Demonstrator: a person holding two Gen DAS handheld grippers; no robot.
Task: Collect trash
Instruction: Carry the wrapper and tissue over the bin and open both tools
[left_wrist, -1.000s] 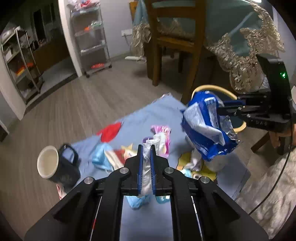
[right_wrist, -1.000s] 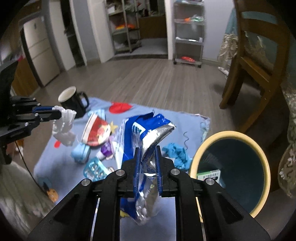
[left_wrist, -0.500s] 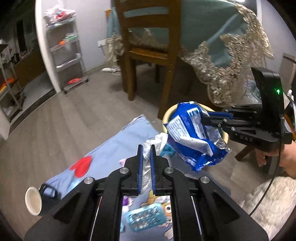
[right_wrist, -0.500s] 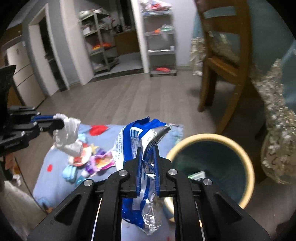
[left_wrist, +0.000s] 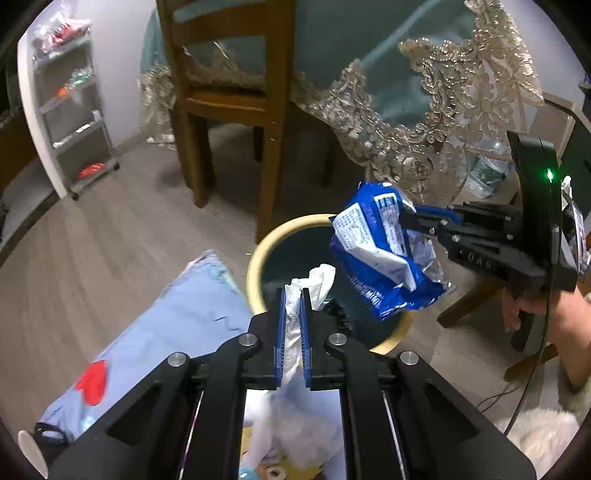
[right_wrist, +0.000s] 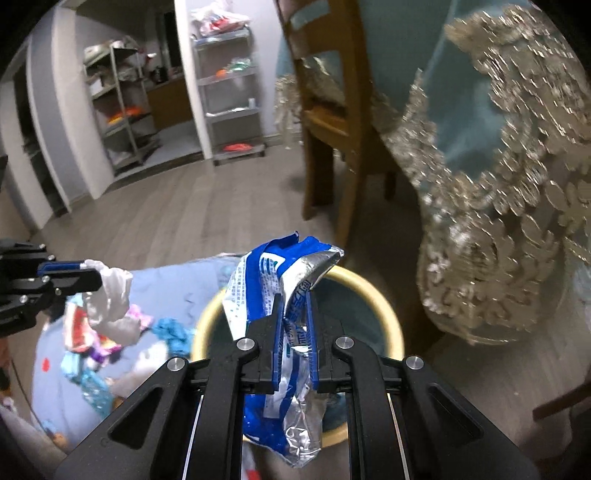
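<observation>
The left gripper (left_wrist: 291, 295) is pinching a crumpled white tissue (left_wrist: 314, 282) between its narrowed blue pads, and it is pointing forward and slightly down toward the near rim of the yellow-rimmed bin (left_wrist: 255, 266). In the right wrist view the same gripper (right_wrist: 92, 275) is reaching in level from the left, with the tissue (right_wrist: 110, 299) hanging over the blue mat (right_wrist: 162, 284), beside the bin and not yet above its opening. The right gripper (right_wrist: 295, 299) is clamping a blue and silver snack bag (right_wrist: 280, 280), its fingers closed tight on the foil, and the bag is dangling directly over the bin's dark inside (right_wrist: 354, 314). From the left wrist view the right gripper (left_wrist: 406, 221) is extending level from the right, the person's right hand (left_wrist: 532, 306) wrapping its handle, with the bag (left_wrist: 380, 247) hanging above the bin. More wrappers (right_wrist: 88, 343) are lying scattered on the mat, and a wooden chair (left_wrist: 229, 99) is standing behind the bin
</observation>
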